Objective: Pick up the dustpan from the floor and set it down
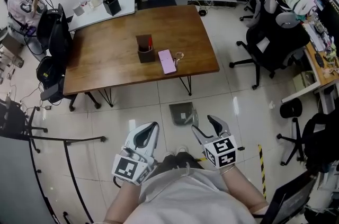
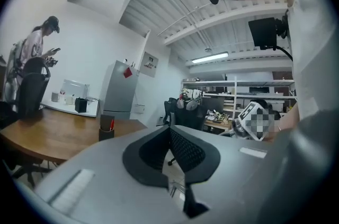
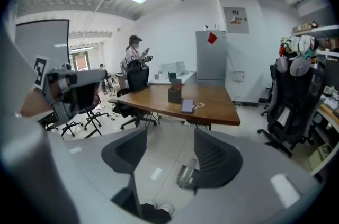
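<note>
The dustpan [image 1: 181,113], grey and flat, lies on the pale tiled floor just in front of the wooden table's near edge. My right gripper [image 1: 204,125] hangs a little nearer than the dustpan, jaws open and empty. In the right gripper view the dustpan [image 3: 185,174] shows on the floor beyond the gap of my right gripper [image 3: 169,138], partly hidden by the right-hand pad. My left gripper [image 1: 152,127] is held to the left of the dustpan, apart from it. In its own view my left gripper [image 2: 169,130] has its pads together with nothing in them.
The wooden table [image 1: 106,59] carries a dark pen holder [image 1: 145,48] and a pink flat case [image 1: 167,61]. Black office chairs [image 1: 270,43] stand at the right, another chair [image 1: 55,37] at the table's left end. A person [image 1: 21,0] stands far left. My shoes [image 3: 156,211] are below.
</note>
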`<state>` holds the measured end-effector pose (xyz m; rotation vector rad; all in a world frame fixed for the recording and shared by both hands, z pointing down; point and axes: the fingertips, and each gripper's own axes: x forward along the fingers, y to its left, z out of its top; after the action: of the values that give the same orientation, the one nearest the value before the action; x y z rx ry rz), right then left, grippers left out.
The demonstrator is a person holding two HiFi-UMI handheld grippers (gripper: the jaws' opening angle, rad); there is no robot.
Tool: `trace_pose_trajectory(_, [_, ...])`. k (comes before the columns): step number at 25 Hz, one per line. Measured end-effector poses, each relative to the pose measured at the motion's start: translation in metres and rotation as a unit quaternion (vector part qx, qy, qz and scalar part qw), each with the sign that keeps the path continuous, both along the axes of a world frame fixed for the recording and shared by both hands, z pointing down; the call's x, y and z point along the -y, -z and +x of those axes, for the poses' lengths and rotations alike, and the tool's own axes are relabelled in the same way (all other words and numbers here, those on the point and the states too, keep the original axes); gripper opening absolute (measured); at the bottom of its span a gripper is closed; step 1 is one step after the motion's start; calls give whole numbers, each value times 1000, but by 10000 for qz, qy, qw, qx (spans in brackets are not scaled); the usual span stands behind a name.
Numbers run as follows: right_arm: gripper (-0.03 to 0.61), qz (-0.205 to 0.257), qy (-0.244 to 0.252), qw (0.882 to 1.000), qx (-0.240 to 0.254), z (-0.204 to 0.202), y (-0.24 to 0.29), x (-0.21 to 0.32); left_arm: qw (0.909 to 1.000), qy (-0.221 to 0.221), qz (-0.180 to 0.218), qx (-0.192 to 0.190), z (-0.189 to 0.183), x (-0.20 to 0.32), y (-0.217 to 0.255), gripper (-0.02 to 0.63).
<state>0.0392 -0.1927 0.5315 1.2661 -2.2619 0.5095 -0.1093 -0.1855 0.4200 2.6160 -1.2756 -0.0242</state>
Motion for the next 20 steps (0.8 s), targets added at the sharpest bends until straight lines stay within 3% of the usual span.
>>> trace_pose_trajectory(5, [301, -1362, -277, 9897, -331, 10, -115, 36, 9998, 191, -21, 78, -15, 25, -21, 15])
trace_pose_trajectory(11, [301, -2398, -642, 9673, -516, 31, -230, 58, 9988, 329, -354, 101, -35, 51, -94, 15])
trace_pose_trajectory(13, [288, -2659, -739, 9598, -505, 33, -255, 59, 9981, 371, -485, 91, -39, 56, -114, 15])
trace_pose_trajectory(16, [207, -2909, -698, 9535, -376, 27, -277, 59, 9980, 356, -514, 69, -37, 65, -128, 15])
trace_pose_trajectory(18, [230, -3055, -695, 9494, -226, 21, -287, 59, 9985, 330, -425, 76, -35, 74, -127, 15])
trace_pose_trajectory(20, [210, -3164, -733, 9454, -266, 22, -295, 60, 9989, 274, -364, 88, -32, 80, -125, 15])
